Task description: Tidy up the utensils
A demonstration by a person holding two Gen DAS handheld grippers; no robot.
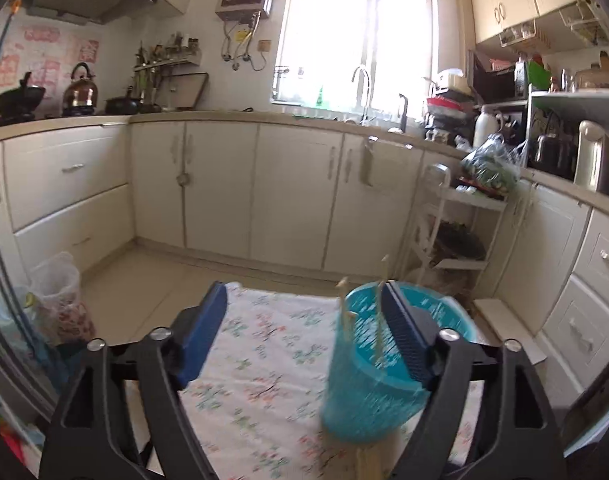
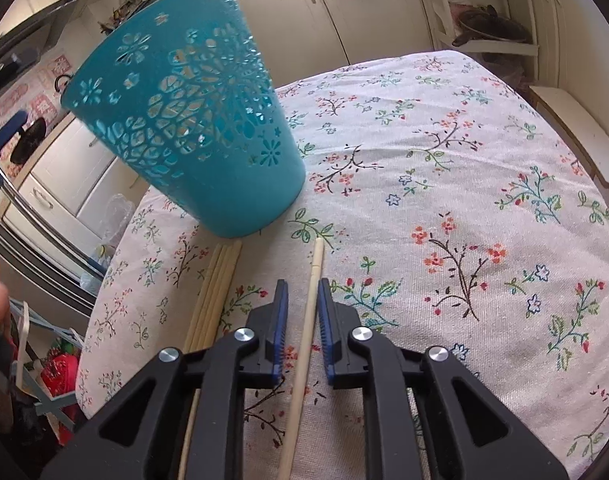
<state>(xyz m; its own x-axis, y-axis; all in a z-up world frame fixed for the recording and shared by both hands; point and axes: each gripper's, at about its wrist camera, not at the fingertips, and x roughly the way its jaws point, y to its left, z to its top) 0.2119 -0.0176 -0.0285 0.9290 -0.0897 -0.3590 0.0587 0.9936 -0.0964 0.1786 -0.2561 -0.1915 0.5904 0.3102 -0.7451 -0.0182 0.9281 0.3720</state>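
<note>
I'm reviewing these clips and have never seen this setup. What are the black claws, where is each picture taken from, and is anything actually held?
No robot: a person carries a two-finger gripper in each hand, with a fisheye camera looking along its fingers. The left view shows the left gripper wide open beside a teal basket with chopsticks inside; it holds nothing. The right view shows the right gripper around one chopstick lying on the flowered tablecloth, its pads not touching it. More chopsticks lie beside it, before the basket.
</note>
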